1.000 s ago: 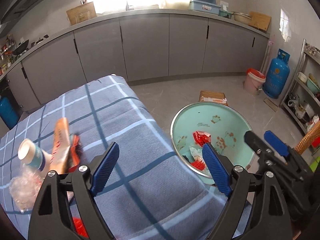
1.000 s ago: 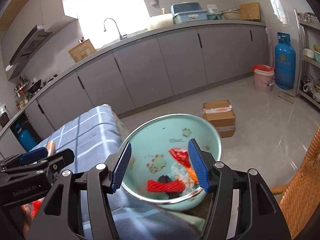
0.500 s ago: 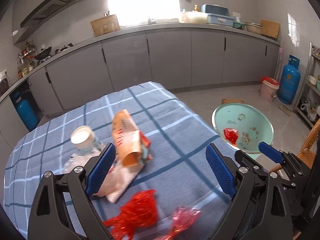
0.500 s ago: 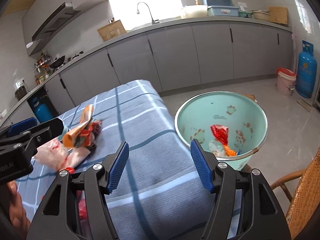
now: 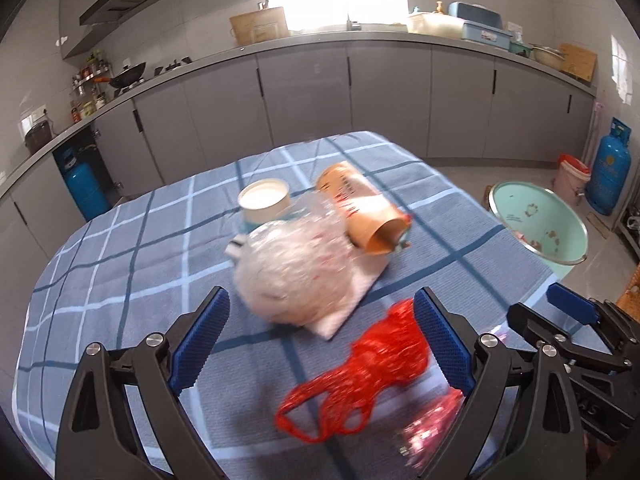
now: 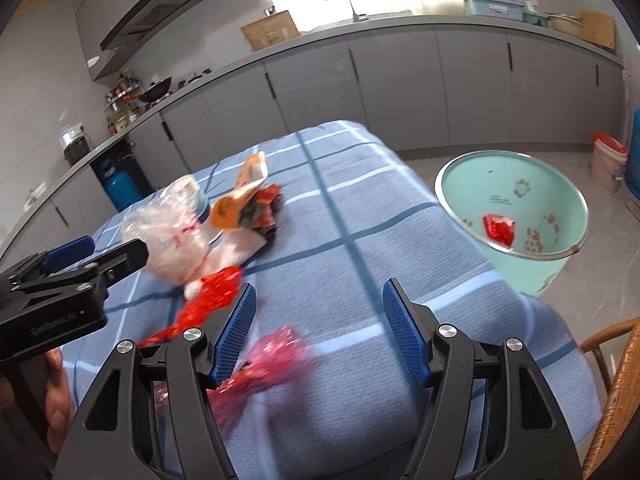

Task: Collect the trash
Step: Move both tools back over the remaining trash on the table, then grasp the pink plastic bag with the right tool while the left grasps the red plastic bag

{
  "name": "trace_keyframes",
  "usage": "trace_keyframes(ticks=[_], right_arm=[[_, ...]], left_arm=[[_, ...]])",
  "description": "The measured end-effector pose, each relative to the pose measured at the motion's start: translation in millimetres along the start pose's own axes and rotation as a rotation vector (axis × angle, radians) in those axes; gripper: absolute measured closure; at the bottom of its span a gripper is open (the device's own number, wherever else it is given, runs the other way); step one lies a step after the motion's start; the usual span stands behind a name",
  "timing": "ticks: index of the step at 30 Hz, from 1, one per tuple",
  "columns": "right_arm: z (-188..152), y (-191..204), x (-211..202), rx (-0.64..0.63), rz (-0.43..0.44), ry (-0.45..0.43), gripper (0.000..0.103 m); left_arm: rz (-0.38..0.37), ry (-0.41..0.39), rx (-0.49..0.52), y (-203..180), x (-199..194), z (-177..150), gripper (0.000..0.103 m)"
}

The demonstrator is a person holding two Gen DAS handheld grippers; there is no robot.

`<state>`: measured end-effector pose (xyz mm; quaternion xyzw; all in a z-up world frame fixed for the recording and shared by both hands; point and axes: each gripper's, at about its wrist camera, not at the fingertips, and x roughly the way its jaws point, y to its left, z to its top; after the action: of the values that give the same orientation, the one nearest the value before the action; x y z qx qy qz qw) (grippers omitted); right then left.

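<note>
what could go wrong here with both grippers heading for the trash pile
1. The red net bag is loose mesh; the left gripper could snag only a strand and drag the rest.
2. The crumpled clear plastic leans against the paper cup and tan wrapper, so pulling one may scatter the others.
3. The mint bucket stands off the table's edge; light pieces like the pink wrapper could miss it.

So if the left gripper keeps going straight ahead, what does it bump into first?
Probably the red mesh netting on the blue checked cloth, low between the open left gripper fingers; the crumpled clear plastic bag lies just beyond.
</note>
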<state>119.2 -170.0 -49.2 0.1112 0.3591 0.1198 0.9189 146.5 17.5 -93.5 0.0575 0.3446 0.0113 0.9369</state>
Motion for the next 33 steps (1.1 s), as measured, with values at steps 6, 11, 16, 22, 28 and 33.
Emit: trace_keyframes(ticks=[6, 11, 16, 22, 28, 33], right_arm=[[-17.5, 23.2, 2.6, -0.010, 0.049, 0.052, 0.032], [-28.7, 37.2, 12.5, -0.023, 0.075, 0.120, 0.032], [-39.7, 49.3, 22.2, -0.052, 0.096, 0.174, 0.034], [-50.3, 54.3, 33.8, -0.070, 0.114, 0.254, 0.064], [-47.9, 42.8, 18.6, -0.055, 0.110, 0.206, 0.071], [-44.5, 31.2, 4.0, -0.062, 0.053, 0.133, 0.072]], left_arm=[[0.046, 0.040, -0.026, 19.9, 3.7, -21.4, 0.011], [0.071, 0.063, -0.045, 30.4, 8.2, -34.9, 0.011], [0.066, 0.062, -0.036, 30.2, 7.7, -43.3, 0.011], [0.048, 0.057, -0.040, 28.8, 9.2, -46.1, 0.011], [0.010, 0.083, -0.064, 29.9, 16.5, -49.9, 0.011], [-0.027, 0.079, -0.040, 18.1, 17.3, -53.4, 0.011]])
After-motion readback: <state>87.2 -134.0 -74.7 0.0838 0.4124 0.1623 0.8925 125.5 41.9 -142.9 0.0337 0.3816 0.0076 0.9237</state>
